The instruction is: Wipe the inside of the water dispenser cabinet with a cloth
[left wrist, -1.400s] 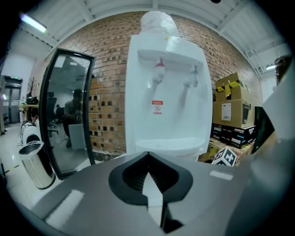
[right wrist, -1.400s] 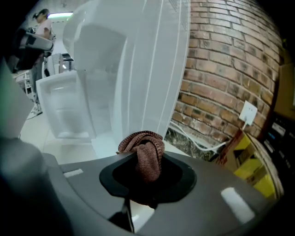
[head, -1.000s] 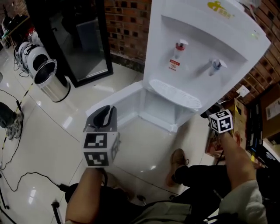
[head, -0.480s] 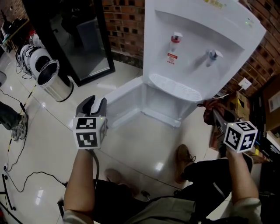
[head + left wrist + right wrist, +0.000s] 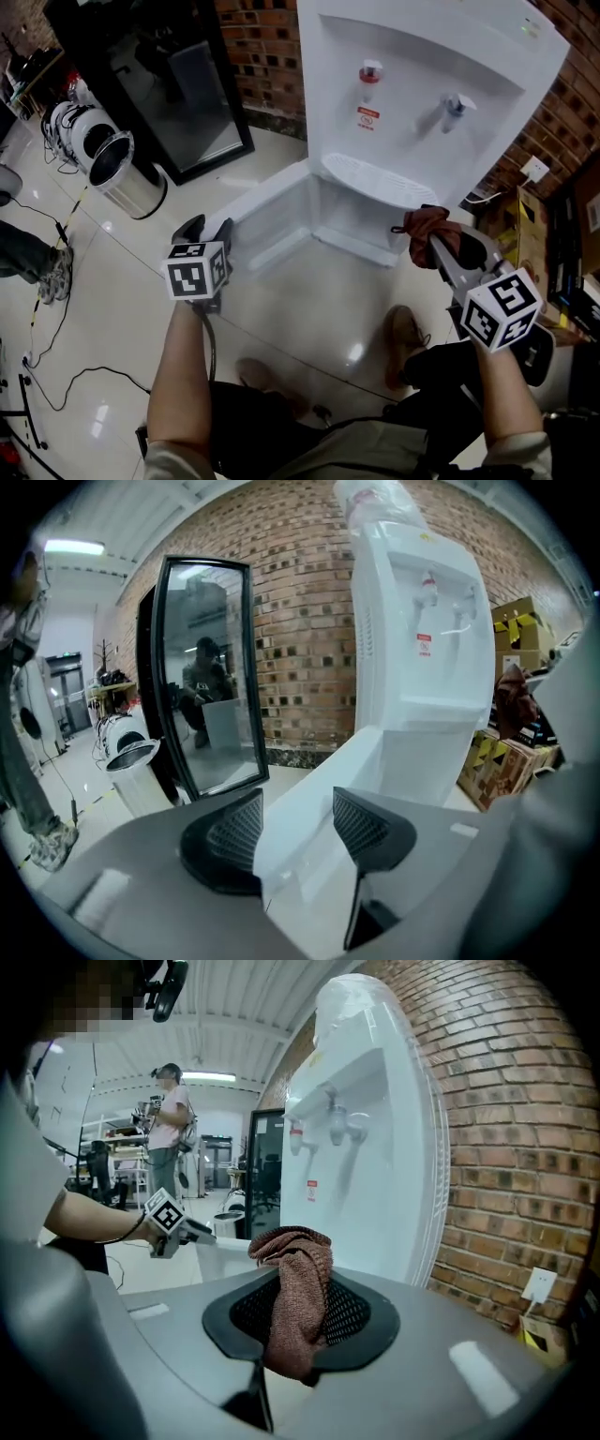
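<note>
The white water dispenser (image 5: 422, 84) stands against the brick wall, its low cabinet (image 5: 352, 220) open and its door (image 5: 272, 211) swung out to the left. My left gripper (image 5: 208, 225) is at the door's outer edge. In the left gripper view its jaws (image 5: 295, 808) are opening; the door edge (image 5: 319, 780) shows between them, and the pads do not press on it. My right gripper (image 5: 439, 246) is shut on a brown cloth (image 5: 427, 225), held up just right of the cabinet opening. In the right gripper view the cloth (image 5: 298, 1279) hangs bunched between the pads.
A steel bin (image 5: 127, 173) and a black-framed glass panel (image 5: 178, 84) stand at the left. Cables (image 5: 56, 375) trail over the glossy floor. Cardboard boxes (image 5: 562, 234) and a wall socket (image 5: 536, 169) are at the right. The person's shoe (image 5: 403, 337) is below the cabinet.
My right gripper has risen and swung in from the right, bringing the cloth up beside the cabinet opening. My left gripper has shifted along the door edge and its jaws have widened.
</note>
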A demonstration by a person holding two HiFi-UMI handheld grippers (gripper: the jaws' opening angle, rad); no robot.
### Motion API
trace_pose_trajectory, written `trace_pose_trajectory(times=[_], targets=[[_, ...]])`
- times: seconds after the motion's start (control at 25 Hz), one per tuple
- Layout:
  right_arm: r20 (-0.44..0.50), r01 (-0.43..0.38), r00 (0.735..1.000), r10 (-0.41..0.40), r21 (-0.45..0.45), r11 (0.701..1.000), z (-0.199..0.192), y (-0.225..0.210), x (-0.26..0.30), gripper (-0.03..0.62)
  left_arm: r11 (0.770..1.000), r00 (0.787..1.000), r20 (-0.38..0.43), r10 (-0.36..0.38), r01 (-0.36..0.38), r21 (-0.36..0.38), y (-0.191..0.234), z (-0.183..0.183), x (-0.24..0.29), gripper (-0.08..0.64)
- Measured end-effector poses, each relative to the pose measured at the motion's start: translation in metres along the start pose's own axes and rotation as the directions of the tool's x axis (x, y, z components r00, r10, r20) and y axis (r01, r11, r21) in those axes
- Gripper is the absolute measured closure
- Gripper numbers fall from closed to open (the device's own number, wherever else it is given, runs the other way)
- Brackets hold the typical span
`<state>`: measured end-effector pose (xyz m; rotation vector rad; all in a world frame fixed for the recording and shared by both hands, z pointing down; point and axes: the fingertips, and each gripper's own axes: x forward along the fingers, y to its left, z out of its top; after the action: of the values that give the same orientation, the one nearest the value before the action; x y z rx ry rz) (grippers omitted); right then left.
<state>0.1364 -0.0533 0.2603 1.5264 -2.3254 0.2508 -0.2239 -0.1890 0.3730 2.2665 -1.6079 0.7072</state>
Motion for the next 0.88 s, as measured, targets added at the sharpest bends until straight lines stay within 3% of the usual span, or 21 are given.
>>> trace_pose_trajectory(times=[0.16, 0.36, 0.88], targets=[[0.005, -0.028, 1.000, 0.028, -0.011, 1.000, -0.001, 0.004, 0.007, 0.489, 1.000, 1.000, -0.007, -0.009, 0.009, -0.008, -0.001, -0.003, -0.001, 0.337], [0.030, -0.064, 0.997, 0.065, -0.028, 0.998, 0.006, 0.011, 0.013, 0.489, 0.997, 0.999, -0.037, -0.010, 0.013, 0.077, -0.012, -0.006, -0.007, 0.308], [0.026, -0.138, 0.989, 0.142, -0.127, 0.982, -0.003, 0.030, -0.002, 0.489, 0.991, 0.988, -0.141, -0.065, 0.080, 0.105, -0.058, -0.024, -0.040, 0.310]])
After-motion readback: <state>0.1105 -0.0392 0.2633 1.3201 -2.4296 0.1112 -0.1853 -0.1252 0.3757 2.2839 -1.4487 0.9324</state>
